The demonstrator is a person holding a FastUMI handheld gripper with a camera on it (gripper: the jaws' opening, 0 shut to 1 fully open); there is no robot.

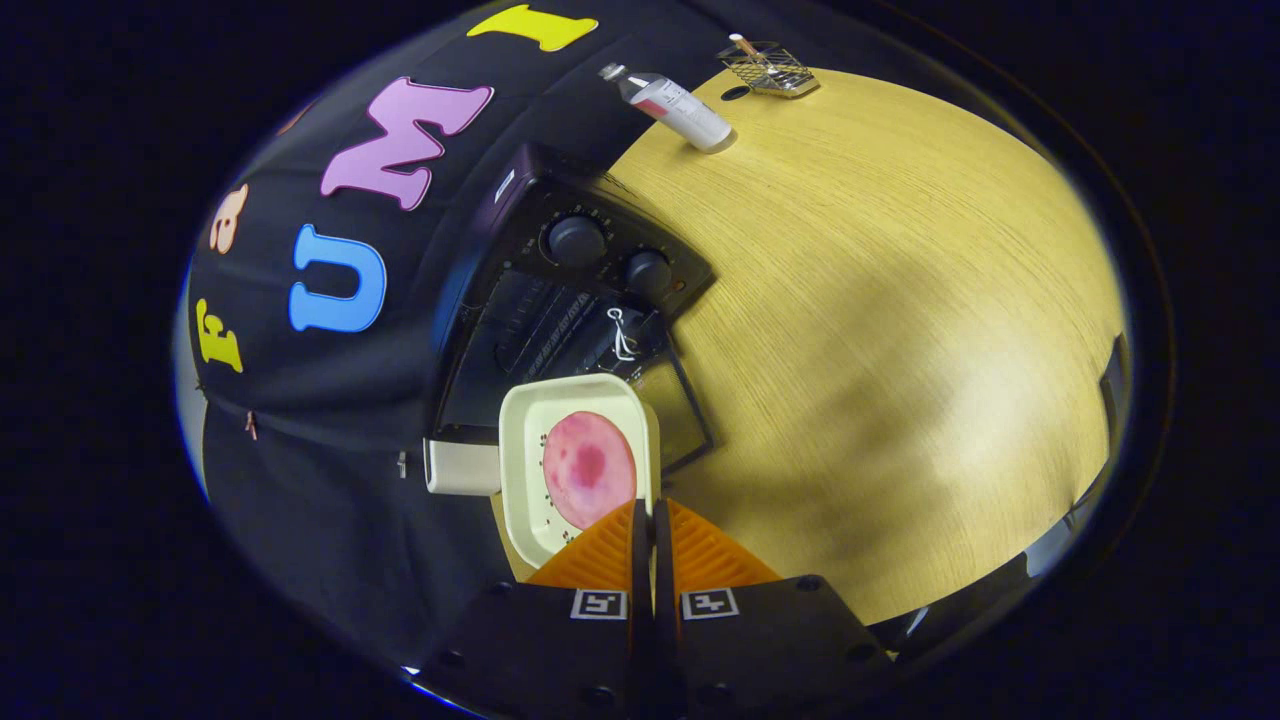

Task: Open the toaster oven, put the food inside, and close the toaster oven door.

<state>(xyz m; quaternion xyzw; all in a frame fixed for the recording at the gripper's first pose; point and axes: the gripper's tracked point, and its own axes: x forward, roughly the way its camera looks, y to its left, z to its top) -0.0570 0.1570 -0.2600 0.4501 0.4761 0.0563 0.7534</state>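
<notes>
Between the fingers: gripper (645, 520) closed on the near rim of the white tray (520, 440), both orange fingers (700, 555) pinching it.
Food: pink round slice (588, 468) lying in the tray.
Toaster oven (560, 310): just beyond the tray, door (680, 420) open and lying down.
Table (880, 330): bottle (672, 105) and wire basket (768, 68) far off.

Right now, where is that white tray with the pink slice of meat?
In the gripper view, the white tray is pinched by its rim in the shut tool, held over the toaster oven's open door, with the slice of meat in it.
</notes>
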